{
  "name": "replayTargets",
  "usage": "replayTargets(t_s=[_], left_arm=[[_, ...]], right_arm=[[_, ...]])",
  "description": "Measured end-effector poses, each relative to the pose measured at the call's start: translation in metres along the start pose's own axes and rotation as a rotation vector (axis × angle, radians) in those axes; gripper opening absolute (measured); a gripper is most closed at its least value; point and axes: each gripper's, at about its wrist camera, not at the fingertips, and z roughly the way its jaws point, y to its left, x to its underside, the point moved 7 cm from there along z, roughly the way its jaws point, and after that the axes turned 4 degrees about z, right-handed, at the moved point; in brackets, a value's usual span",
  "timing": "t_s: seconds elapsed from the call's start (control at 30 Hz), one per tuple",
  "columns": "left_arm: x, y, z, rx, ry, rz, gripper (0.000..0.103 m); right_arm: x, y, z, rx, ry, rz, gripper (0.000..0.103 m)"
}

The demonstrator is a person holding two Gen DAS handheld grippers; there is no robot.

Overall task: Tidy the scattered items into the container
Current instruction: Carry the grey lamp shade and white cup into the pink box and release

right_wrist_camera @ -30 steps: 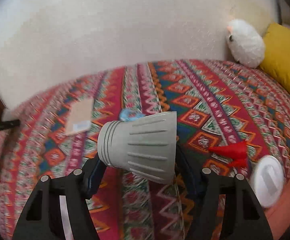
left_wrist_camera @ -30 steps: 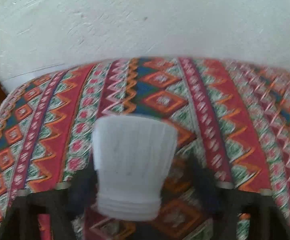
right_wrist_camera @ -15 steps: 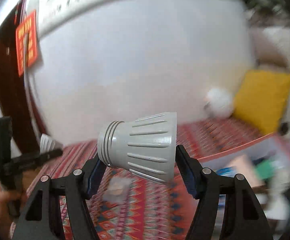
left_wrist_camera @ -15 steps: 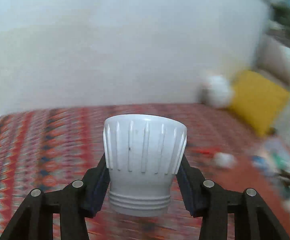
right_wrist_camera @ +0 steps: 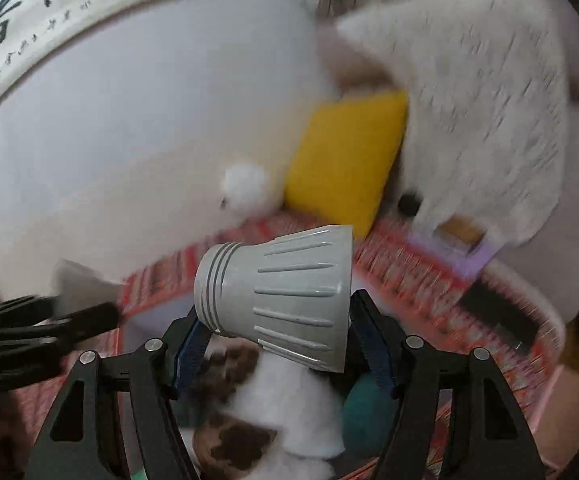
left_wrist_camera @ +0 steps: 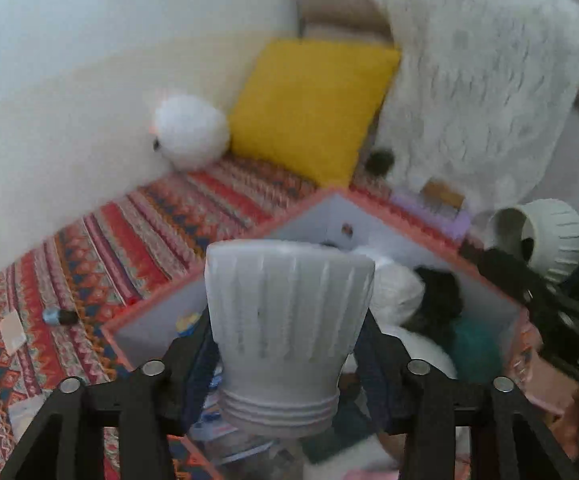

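Note:
My left gripper [left_wrist_camera: 285, 364] is shut on a white ribbed cup [left_wrist_camera: 285, 320], held upright above the pink-rimmed box [left_wrist_camera: 313, 202]. The box holds white, dark and teal items [left_wrist_camera: 473, 350]. At the right of the left wrist view, a second ribbed cup [left_wrist_camera: 545, 236] hangs on its side in the other gripper over the box's right edge. In the right wrist view my right gripper [right_wrist_camera: 277, 340] is shut on that grey-white ribbed cup [right_wrist_camera: 285, 296], lying sideways above soft items [right_wrist_camera: 289, 412] in the box. The left gripper's black frame [right_wrist_camera: 29, 328] shows at the left.
A patterned red bedcover [left_wrist_camera: 129, 240] carries a small blue-capped item [left_wrist_camera: 55, 315] and a pale card [left_wrist_camera: 12, 330] left of the box. A white fluffy toy [left_wrist_camera: 189, 132], a yellow cushion [left_wrist_camera: 309, 104] and a white knitted cloth [left_wrist_camera: 481, 92] stand behind. The wall is at the left.
Both grippers have swung right from over the bedcover to above the box, each still holding its cup. The box and its contents have come into view.

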Motion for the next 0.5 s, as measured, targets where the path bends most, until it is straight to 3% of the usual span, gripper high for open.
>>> replayTargets(t_s=[0.03,0.1,0.27,0.5], left_arm=[[0.002,0.001,0.007,-0.007,0.021,-0.014,0.086],[0.007,0.003,0.016,-0.033,0.044,-0.037,0.088],[0.02,0.014,0.015,-0.179,0.043,-0.007,0.088],[0.041,-0.006,-0.044,-0.326,-0.073,0.038,0.092]], right_arm=[[0.002,-0.002,0.003,0.024,0.003,-0.014,0.096],[0.0,-0.004,0.002,0.064,-0.021,-0.04,0.103],[-0.001,-0.006,-0.008,0.073,-0.047,-0.072,0.103],[0.0,0.002,-0.043,0.111,-0.066,-0.156,0.103]])
